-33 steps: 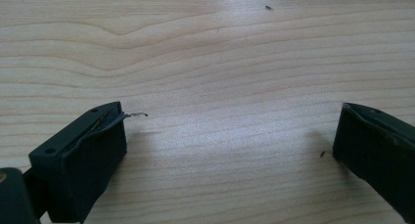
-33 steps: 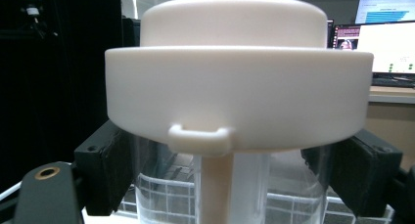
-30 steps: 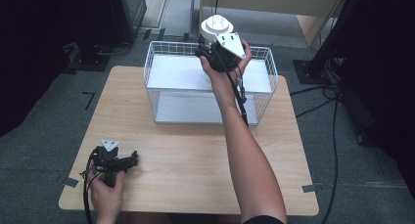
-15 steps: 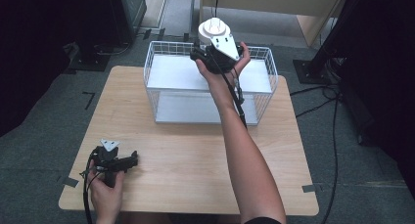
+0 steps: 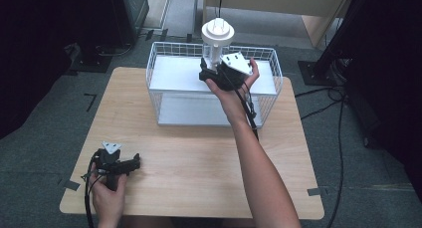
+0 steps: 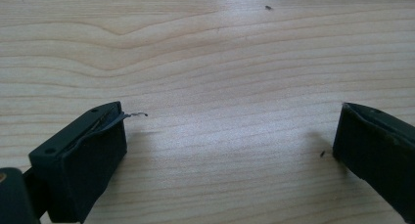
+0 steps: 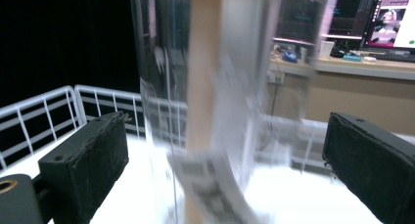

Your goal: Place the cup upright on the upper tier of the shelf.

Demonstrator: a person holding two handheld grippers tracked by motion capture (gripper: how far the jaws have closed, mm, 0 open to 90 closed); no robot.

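Your left hand (image 5: 107, 190) rests low at the near left, forearm barely in from the bottom edge, wrapped around the left gripper (image 5: 134, 164). That gripper lies level, pointing to your right, its grey plate facing up. In the left gripper view its jaws stand wide apart with nothing between them.

Your right arm stretches far forward, forearm bare and nearly straight, wrist slightly bent. Your right hand (image 5: 234, 83) is raised, palm turned up and left, fingers curled round the right gripper (image 5: 208, 71), which points left and away. In the right gripper view its jaws stand well apart.
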